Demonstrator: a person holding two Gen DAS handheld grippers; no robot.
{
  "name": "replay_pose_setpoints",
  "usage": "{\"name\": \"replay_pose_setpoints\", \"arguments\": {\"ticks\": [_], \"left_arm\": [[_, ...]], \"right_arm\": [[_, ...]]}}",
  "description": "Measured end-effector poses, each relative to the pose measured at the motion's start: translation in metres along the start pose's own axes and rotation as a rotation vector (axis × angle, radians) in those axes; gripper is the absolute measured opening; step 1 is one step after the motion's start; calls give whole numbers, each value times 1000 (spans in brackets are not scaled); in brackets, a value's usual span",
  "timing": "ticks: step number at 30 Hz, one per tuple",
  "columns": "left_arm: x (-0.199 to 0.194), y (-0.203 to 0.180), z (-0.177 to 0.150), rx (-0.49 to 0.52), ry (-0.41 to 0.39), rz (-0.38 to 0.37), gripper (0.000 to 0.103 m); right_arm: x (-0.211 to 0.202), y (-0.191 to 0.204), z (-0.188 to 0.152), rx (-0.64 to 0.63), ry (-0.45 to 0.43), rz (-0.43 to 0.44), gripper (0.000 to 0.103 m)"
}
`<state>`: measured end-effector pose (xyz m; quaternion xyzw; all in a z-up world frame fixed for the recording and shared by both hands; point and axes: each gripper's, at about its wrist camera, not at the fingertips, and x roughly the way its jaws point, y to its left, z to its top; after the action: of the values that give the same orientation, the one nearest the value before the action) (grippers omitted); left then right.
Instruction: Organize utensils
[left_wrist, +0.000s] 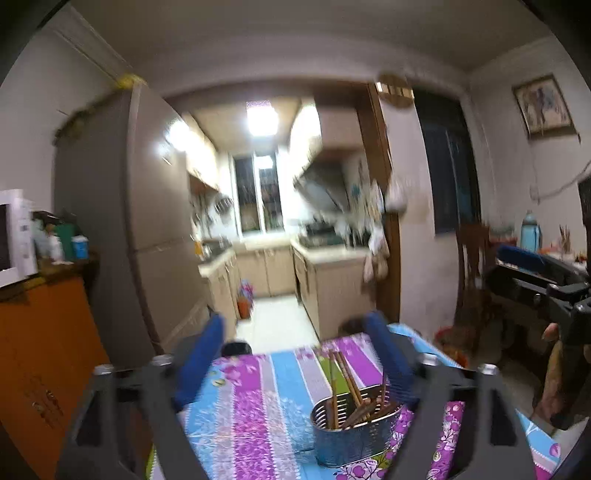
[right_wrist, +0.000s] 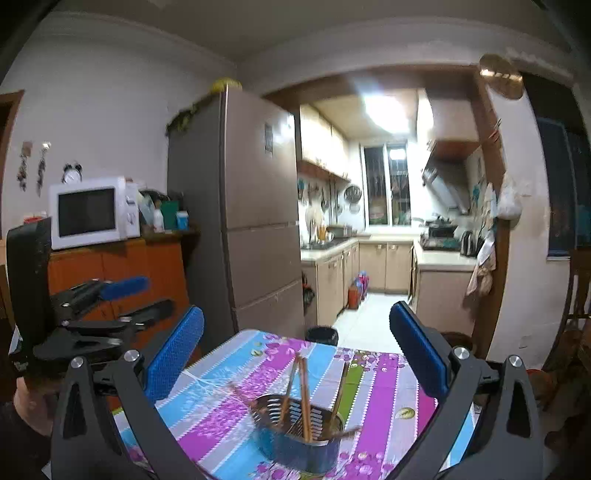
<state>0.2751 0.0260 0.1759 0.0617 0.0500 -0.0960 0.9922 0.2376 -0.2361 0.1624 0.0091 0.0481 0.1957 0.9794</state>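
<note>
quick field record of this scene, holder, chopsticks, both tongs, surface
holder: perforated metal utensil holder, upright on the table
chopsticks: wooden chopsticks standing inside the holder, leaning at different angles
left tongs: left tongs open, nothing gripped, above the table
right tongs: right tongs open, nothing gripped
surface: striped floral tablecloth
background: fridge, microwave

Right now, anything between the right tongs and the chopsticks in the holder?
Nothing visible. The right tongs are open above the striped tablecloth, and the chopsticks stand in the metal holder straight ahead between the fingers. The left tongs sit off to the left, clear of that path.
</note>
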Motion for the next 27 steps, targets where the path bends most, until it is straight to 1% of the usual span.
{"name": "replay_pose_setpoints", "arguments": {"ticks": [1,3,5,8,10,12,13,15,17,19,23,27], "left_arm": [[-18,3,-4,-5,-29,18,99],[-58,12,-19,-16,-81,62,99],[-84,16,-32,-43,-102,74,99],[-123,17,-61,-108,-107,70,99],[-139,14,-80,-144,-83,51,99],[-151,4,-98,-186,-55,55,99],[-156,0,-106,-193,-43,55,99],[-160,-14,-123,-190,-11,58,99],[-163,-24,-138,-169,12,59,99],[-166,-35,-151,-153,35,68,99],[-184,-51,-171,-148,17,92,99],[-199,-61,-186,-123,-2,101,99]], "right_arm": [[-12,3,-4,-5,-14,-6,98],[-40,9,-20,-11,-25,-20,98],[-69,16,-43,10,-27,-42,98],[-98,29,-77,36,-7,-84,98],[-112,36,-96,60,12,-135,98],[-121,43,-112,75,28,-172,98],[-124,48,-121,81,47,-172,98],[-129,56,-134,88,73,-192,98],[-133,69,-148,62,109,-223,98],[-139,78,-160,47,130,-228,98],[-155,87,-176,41,112,-243,98],[-167,86,-187,61,86,-254,98]]}}
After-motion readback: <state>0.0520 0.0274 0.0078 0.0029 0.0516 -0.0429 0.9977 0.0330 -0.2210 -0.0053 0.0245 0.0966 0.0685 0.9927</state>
